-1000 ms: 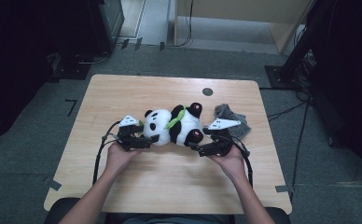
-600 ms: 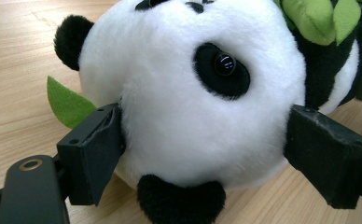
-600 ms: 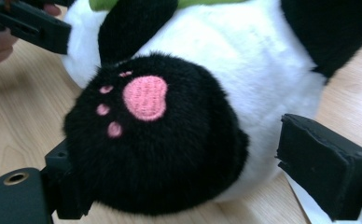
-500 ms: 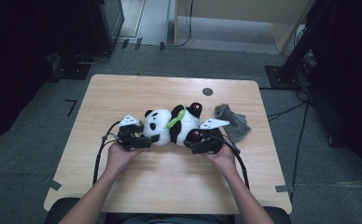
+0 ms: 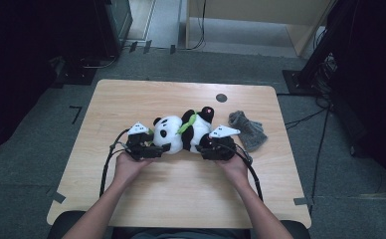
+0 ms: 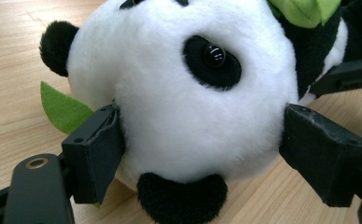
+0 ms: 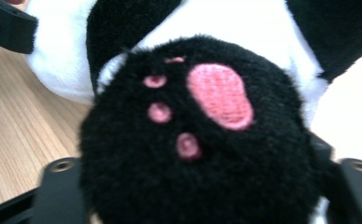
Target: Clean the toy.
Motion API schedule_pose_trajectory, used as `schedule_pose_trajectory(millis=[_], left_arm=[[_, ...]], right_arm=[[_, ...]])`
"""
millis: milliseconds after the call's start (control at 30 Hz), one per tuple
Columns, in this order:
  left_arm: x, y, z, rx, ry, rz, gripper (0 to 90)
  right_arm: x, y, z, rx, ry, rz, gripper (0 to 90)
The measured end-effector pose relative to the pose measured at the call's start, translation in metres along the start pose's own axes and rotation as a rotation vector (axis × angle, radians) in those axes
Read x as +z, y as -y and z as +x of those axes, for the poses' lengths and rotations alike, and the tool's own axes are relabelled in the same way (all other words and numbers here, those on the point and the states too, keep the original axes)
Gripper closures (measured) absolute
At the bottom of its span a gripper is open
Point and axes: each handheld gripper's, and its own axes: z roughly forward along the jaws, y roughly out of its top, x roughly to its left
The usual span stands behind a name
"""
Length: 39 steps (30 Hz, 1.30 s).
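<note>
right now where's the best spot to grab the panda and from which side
Take the panda at both ends, from the near edge of the table. It lies on its side, so its round head faces the left gripper and a black foot faces the right gripper. Both parts are soft, bulge outward and fit between jaws.

Your right claw [image 7: 202, 196] sits buried behind the panda's black paw [image 7: 198, 135], lower frame; pad contact cannot be confirmed. The panda [image 6: 188, 88] is cropped at the upper edge of your left gripper view.
</note>
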Motion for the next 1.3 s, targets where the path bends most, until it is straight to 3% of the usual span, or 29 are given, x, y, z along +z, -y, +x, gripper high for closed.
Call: schedule_pose_trajectory(millis=[133, 267, 467, 600, 800, 967, 1033, 1167, 1300], left_arm=[[-0.002, -0.003, -0.001, 0.021, 0.002, -0.005, 16.7], [-0.009, -0.006, 0.001, 0.029, 0.038, -0.050, 16.7], [-0.022, -0.008, 0.004, 0.067, 0.088, -0.072, 16.7], [-0.027, -0.006, 0.005, 0.107, 0.094, -0.074, 16.7], [-0.024, -0.004, -0.003, 0.156, 0.124, -0.102, 16.7], [-0.022, -0.004, -0.004, 0.158, 0.148, -0.118, 13.9], [-0.022, -0.004, -0.005, 0.156, 0.156, -0.130, 11.3], [-0.016, -0.004, -0.010, 0.163, 0.132, -0.125, 4.9], [-0.009, -0.004, -0.013, 0.164, 0.079, -0.099, 2.7]], right_arm=[[-0.003, -0.005, -0.001, 0.027, -0.002, 0.009, 47.3], [-0.014, -0.017, -0.008, 0.125, -0.049, 0.036, 51.8], [-0.030, -0.027, -0.017, 0.192, -0.078, 0.031, 52.8], [-0.043, -0.035, -0.023, 0.242, -0.105, 0.027, 52.6], [-0.055, -0.039, -0.028, 0.280, -0.145, 0.020, 51.8], [-0.055, -0.041, -0.025, 0.282, -0.190, 0.044, 50.9], [-0.054, -0.041, -0.025, 0.298, -0.236, 0.063, 50.2], [-0.051, -0.042, -0.020, 0.280, -0.249, 0.084, 50.3], [-0.048, -0.046, -0.010, 0.248, -0.250, 0.108, 50.4]])
